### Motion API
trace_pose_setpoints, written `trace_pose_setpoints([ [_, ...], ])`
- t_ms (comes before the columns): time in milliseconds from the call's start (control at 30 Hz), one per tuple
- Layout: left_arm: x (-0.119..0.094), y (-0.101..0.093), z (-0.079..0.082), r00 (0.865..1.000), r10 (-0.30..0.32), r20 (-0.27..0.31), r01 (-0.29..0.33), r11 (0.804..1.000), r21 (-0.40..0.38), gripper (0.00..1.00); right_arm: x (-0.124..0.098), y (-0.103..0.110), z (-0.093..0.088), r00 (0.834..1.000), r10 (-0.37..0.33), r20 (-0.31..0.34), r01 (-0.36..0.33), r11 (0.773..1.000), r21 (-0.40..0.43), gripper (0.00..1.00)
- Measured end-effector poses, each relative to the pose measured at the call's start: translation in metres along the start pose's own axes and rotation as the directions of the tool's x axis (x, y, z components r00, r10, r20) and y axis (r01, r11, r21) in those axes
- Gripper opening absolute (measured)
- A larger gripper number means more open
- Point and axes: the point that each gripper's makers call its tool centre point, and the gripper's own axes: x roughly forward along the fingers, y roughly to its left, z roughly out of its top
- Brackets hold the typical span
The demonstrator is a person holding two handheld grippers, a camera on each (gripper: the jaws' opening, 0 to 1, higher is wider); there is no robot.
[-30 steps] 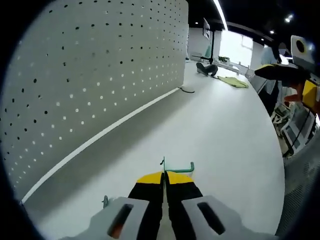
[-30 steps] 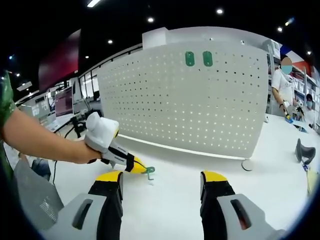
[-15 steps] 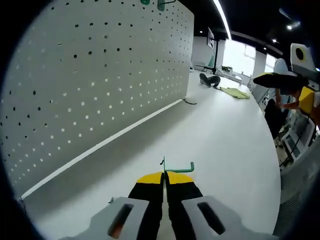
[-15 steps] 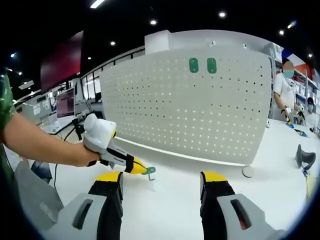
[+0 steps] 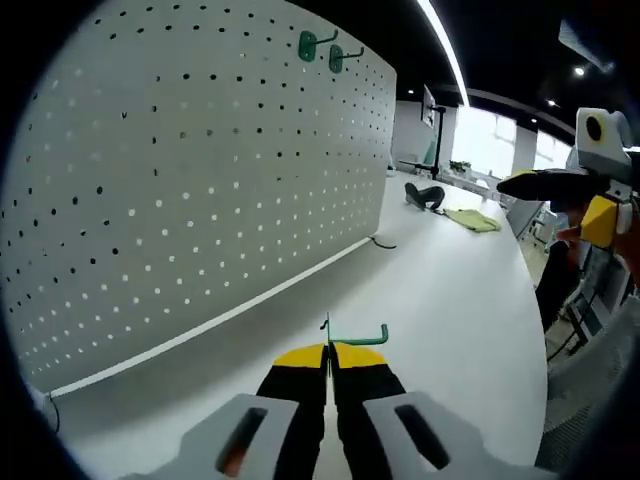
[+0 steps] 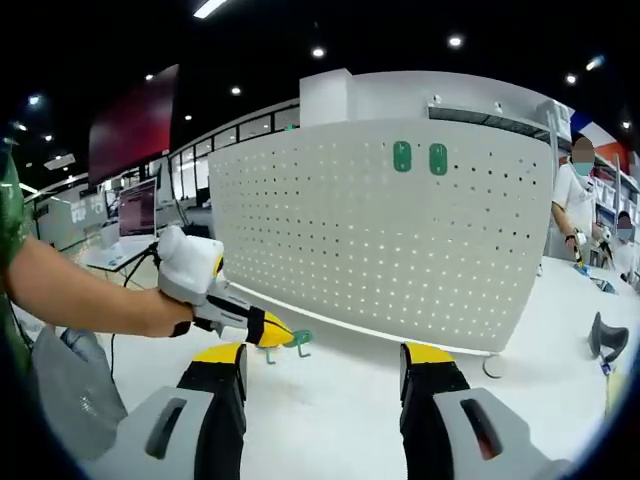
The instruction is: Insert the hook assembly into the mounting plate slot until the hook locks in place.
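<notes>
My left gripper (image 5: 328, 352) is shut on a green hook (image 5: 358, 334), whose bent tip sticks out to the right of the yellow jaw tips. In the right gripper view the left gripper (image 6: 274, 333) hovers above the table holding the green hook (image 6: 298, 341), in front of the white pegboard (image 6: 400, 240). The pegboard (image 5: 170, 180) stands to the left in the left gripper view. Two green hooks (image 5: 320, 48) hang near its top, seen as two green hook plates (image 6: 419, 158) in the right gripper view. My right gripper (image 6: 325, 365) is open and holds nothing.
The white table (image 5: 450, 300) stretches ahead, with a black object (image 5: 424, 194) and a yellow-green cloth (image 5: 472, 220) far off. A person (image 6: 570, 190) stands at the right beyond the pegboard. A black item (image 6: 610, 332) lies at the table's right.
My left gripper has risen off the table with the hook still in it; the pegboard's upper hooks have come into its view. The right gripper stays open.
</notes>
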Motion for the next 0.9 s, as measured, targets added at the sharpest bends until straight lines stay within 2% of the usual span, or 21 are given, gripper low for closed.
trace_pose_setpoints([
  [167, -0.014, -0.001, 0.019, 0.997, 0.007, 0.074, -0.004, 0.999, -0.04, 0.02, 0.0, 0.005, 0.012, 1.0, 0.006, 0.015, -0.005, 1.0, -0.018, 0.62],
  [333, -0.03, -0.007, 0.042, 0.988, 0.006, 0.157, 0.005, 0.997, -0.073, 0.02, 0.001, 0.011, 0.026, 0.999, 0.013, 0.034, -0.012, 0.999, -0.038, 0.62],
  [467, -0.039, -0.01, 0.052, 0.981, 0.006, 0.196, 0.012, 0.996, -0.091, 0.02, 0.0, 0.016, 0.038, 0.998, 0.017, 0.054, -0.014, 0.999, -0.053, 0.62],
  [733, -0.059, -0.015, 0.074, 0.957, 0.01, 0.289, 0.033, 0.989, -0.144, 0.02, -0.002, 0.023, 0.056, 0.996, 0.02, 0.086, -0.014, 0.998, -0.067, 0.59],
  [900, -0.072, -0.021, 0.09, 0.935, 0.003, 0.354, 0.057, 0.986, -0.159, 0.02, -0.002, 0.027, 0.067, 0.994, 0.019, 0.104, -0.012, 0.998, -0.068, 0.56],
])
